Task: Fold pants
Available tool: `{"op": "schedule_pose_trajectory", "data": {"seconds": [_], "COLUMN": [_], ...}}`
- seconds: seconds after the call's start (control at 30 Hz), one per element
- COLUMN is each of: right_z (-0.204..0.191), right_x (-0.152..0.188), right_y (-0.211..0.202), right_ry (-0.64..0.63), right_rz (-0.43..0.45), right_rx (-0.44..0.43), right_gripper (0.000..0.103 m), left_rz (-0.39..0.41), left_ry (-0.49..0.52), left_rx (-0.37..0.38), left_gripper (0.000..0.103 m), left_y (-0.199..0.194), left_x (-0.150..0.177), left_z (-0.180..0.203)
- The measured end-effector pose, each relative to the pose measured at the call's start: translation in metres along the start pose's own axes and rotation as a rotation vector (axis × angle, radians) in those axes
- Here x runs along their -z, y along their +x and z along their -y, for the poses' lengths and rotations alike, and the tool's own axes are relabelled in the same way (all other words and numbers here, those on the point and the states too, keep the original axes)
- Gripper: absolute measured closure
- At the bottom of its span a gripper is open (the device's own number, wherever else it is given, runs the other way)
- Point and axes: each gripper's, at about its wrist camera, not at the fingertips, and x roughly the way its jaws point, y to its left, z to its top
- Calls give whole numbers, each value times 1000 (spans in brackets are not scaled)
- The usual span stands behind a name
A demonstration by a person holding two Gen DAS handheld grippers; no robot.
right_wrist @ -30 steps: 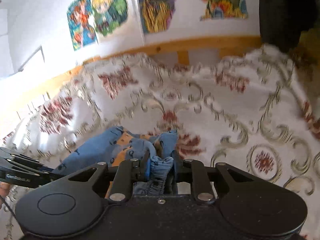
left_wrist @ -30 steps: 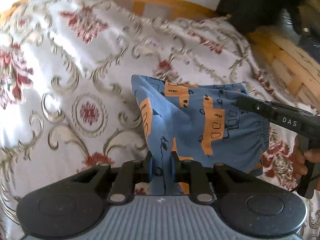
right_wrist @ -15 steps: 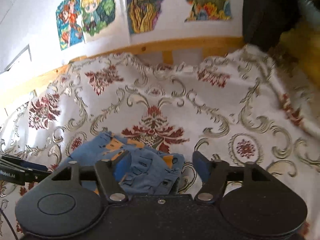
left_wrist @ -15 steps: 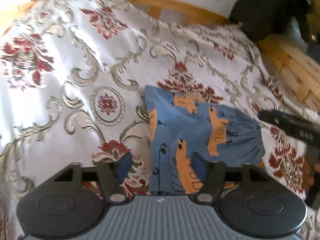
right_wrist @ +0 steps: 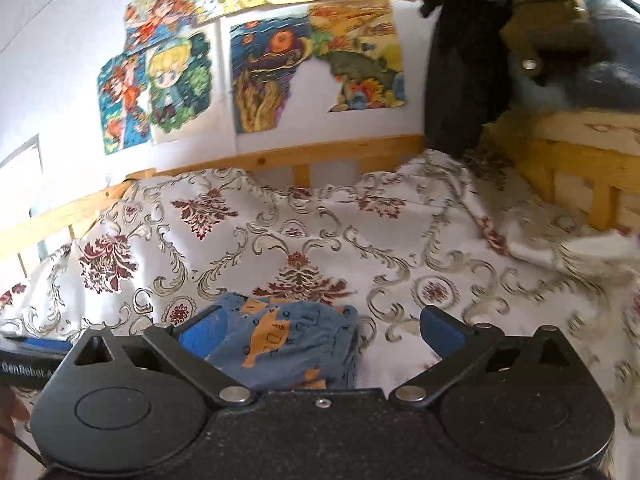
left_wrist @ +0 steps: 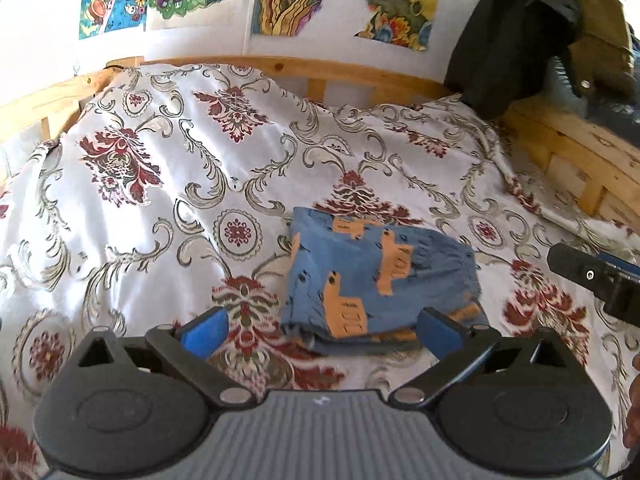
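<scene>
The blue pants with orange print (left_wrist: 372, 280) lie folded into a small bundle on the patterned bedspread (left_wrist: 160, 216). My left gripper (left_wrist: 320, 328) is open, its blue pads spread wide just in front of the bundle and clear of the cloth. In the right wrist view the same pants (right_wrist: 288, 340) lie between and just beyond the spread fingers of my right gripper (right_wrist: 320, 328), which is open and holds nothing. The right gripper's black body (left_wrist: 592, 280) shows at the right edge of the left view, beside the pants.
A wooden bed frame (left_wrist: 320, 76) runs along the back and right. Dark clothing (left_wrist: 532, 28) hangs at the back right corner. Colourful posters (right_wrist: 256, 68) cover the white wall. A hand (left_wrist: 634, 408) shows at the right edge.
Both grippers, shut on the pants a second ago, have opened and let go. The pants dropped onto the bedspread, and both grippers have drawn back and up.
</scene>
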Motion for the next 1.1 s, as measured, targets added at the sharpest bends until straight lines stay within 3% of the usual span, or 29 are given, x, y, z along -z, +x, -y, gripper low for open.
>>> {"op": "schedule_pose_trajectory", "data": {"seconds": [0.33, 1.1], "right_z": [-3, -6], "right_x": [33, 38], "right_y": [-59, -55], "right_ry": [-9, -14], "right_rz": [-34, -54], "right_rx": [47, 23], "right_gripper": [1, 1], "left_rz": [7, -18], "left_ry": [23, 3], "left_rx": [-12, -30], "left_gripper": [0, 0], "left_y": [-34, -35], "left_x": [32, 42], "left_z": [4, -1]}}
